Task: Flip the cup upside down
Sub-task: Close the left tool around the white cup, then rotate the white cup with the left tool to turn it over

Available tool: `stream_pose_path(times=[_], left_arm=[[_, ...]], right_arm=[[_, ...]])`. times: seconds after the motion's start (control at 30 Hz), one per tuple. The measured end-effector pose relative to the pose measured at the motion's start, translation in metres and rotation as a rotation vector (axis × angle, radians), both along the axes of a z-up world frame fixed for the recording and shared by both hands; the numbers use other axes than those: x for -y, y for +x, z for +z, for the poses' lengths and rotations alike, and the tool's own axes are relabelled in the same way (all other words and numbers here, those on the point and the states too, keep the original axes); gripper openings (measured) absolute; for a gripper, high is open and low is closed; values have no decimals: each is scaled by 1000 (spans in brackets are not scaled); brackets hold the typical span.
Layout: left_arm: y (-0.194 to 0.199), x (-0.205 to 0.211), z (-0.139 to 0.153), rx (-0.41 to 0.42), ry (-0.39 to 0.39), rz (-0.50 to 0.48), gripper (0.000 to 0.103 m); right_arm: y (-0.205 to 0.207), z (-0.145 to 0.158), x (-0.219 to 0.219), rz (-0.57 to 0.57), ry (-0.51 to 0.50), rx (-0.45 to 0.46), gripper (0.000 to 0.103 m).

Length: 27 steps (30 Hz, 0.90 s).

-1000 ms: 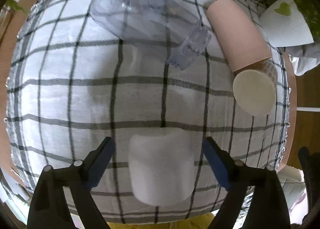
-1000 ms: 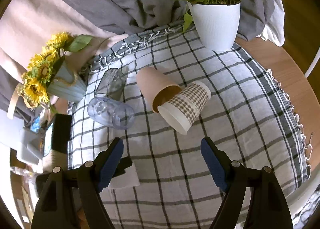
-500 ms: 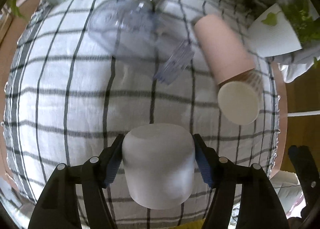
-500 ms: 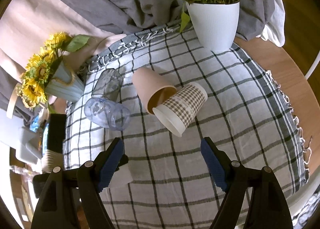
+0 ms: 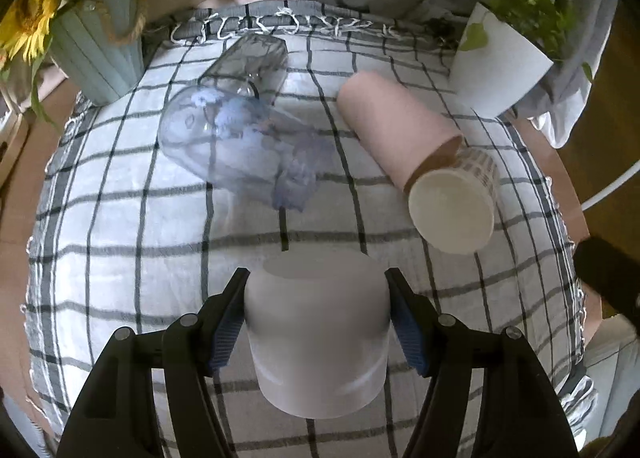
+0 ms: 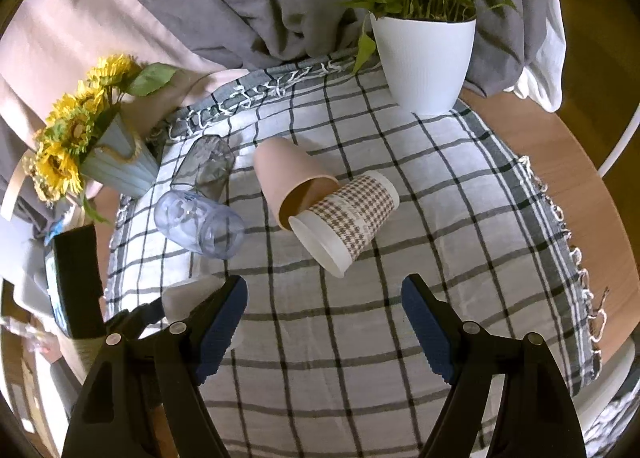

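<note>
Left tongs [image 5: 316,322] clamp frosted white cup [image 5: 318,338].

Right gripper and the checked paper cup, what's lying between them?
Only bare plaid tablecloth lies between the open right gripper and the checked paper cup, as the right wrist view shows.

The left claw [image 5: 316,322] grips a frosted white cup [image 5: 318,332] between both pads above the checked cloth [image 5: 120,258], with a pink cup [image 5: 396,133] lying far right.
</note>
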State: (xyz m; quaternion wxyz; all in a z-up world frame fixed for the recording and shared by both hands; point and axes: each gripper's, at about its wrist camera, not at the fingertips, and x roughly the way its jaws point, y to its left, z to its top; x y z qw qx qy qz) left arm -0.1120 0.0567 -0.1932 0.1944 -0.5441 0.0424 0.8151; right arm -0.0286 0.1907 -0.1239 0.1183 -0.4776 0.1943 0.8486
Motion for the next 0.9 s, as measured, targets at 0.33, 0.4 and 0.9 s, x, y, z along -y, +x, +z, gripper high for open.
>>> stream_pose_path(times=[0.33,0.4,0.9], left_arm=[[26,13,-11,19,20,10,66],[30,17,-10,24,29,12,66],[52,20,-18,50,1,-11,66]], right_arm=[[11,-7,3,10,31,23,79],[13,-10,4,13,28,33,79],[24,-21,15,53,29,82,79]])
